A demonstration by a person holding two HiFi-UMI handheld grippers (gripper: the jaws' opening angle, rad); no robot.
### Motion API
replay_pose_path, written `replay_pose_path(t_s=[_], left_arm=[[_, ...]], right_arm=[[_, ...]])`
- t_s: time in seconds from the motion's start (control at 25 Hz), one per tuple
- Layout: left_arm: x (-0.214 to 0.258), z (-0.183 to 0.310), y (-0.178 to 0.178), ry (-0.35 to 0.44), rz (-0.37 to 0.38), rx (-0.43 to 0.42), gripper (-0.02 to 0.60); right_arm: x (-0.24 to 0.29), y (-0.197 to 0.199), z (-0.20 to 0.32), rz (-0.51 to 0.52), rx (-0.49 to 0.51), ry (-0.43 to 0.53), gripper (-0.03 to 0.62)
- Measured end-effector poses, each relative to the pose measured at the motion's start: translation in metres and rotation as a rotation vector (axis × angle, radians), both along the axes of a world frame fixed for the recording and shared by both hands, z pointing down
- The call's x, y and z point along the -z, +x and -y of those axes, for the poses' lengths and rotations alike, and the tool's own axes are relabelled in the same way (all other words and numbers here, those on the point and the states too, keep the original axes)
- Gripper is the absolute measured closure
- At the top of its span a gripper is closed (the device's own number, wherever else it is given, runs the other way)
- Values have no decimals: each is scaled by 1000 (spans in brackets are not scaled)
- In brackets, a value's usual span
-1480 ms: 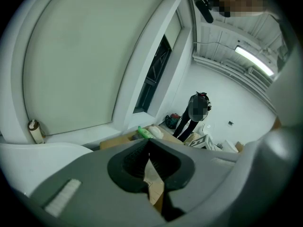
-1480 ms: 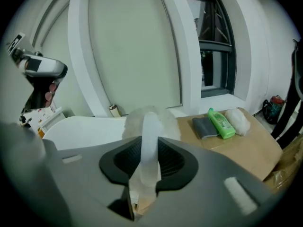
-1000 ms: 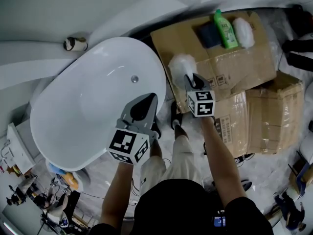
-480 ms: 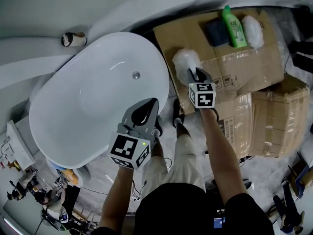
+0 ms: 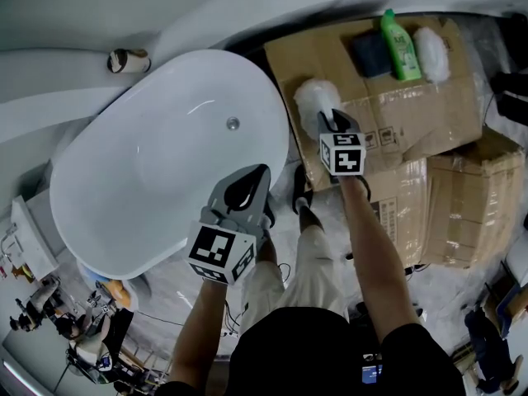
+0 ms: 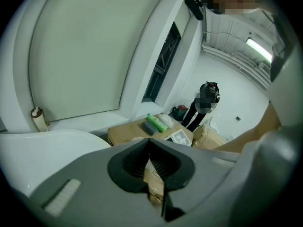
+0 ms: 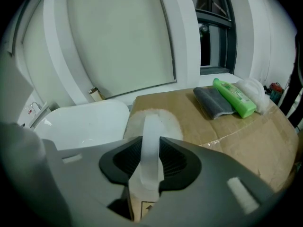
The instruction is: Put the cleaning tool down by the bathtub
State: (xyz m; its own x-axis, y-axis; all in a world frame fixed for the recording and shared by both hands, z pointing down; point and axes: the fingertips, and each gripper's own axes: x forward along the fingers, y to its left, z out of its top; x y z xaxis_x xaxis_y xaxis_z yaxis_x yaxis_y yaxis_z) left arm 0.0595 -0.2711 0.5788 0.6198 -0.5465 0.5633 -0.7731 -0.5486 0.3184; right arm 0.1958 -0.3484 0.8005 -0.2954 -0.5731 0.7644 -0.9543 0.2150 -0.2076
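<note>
Head view, nearest first: dark top, pale trousers and bare forearms of the person (image 5: 318, 345), dark shoes planted between tub and boxes. Next out, on the left forearm, the grey left gripper (image 5: 259, 173) with its black-and-white marker cube, hanging over the near rim of the white oval bathtub (image 5: 124, 180). From the left gripper view, jaws of that left gripper (image 6: 149, 143) brought together at the tips, nothing between the ribbed dark pads.

Further out and to the right, the right gripper (image 5: 331, 122), clamped on the pale plastic handle of the white cleaning tool (image 5: 315, 97) with a round fluffy head. From the right gripper view, the same grip at the right gripper (image 7: 150, 148): handle pinched between both pads, fluffy head of the cleaning tool (image 7: 152, 124) just beyond the jaw tips. Fluffy head at the near corner of the flattened brown cardboard box (image 5: 421, 114), just beside the bathtub's right rim; resting on the cardboard or held just above it, hard to tell.

Past that, inside the tub, a small round metal drain (image 5: 233, 124). Farther along the cardboard, side by side: a folded dark grey cloth (image 5: 371, 54), a green plastic bottle (image 5: 398, 44) lying flat, a white fluffy bundle (image 5: 431, 54). Farthest, on the white ledge behind the tub, a small pale cylinder (image 5: 126, 59).
</note>
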Motion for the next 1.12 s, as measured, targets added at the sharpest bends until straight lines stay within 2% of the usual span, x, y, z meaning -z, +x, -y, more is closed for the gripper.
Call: replay_pose_path(t_s=[0.2, 0.4, 0.68, 1.12], left_arm=[[1, 2, -4, 13, 4, 20, 583], [2, 3, -5, 10, 7, 28, 583], [20, 7, -6, 27, -3, 79, 583], [48, -3, -5, 57, -26, 97, 583]], right_arm=[[1, -1, 0, -7, 8, 7, 449], [5, -2, 1, -9, 20, 21, 430], [22, -1, -3, -42, 43, 19, 430], [74, 6, -20, -42, 45, 78, 430]])
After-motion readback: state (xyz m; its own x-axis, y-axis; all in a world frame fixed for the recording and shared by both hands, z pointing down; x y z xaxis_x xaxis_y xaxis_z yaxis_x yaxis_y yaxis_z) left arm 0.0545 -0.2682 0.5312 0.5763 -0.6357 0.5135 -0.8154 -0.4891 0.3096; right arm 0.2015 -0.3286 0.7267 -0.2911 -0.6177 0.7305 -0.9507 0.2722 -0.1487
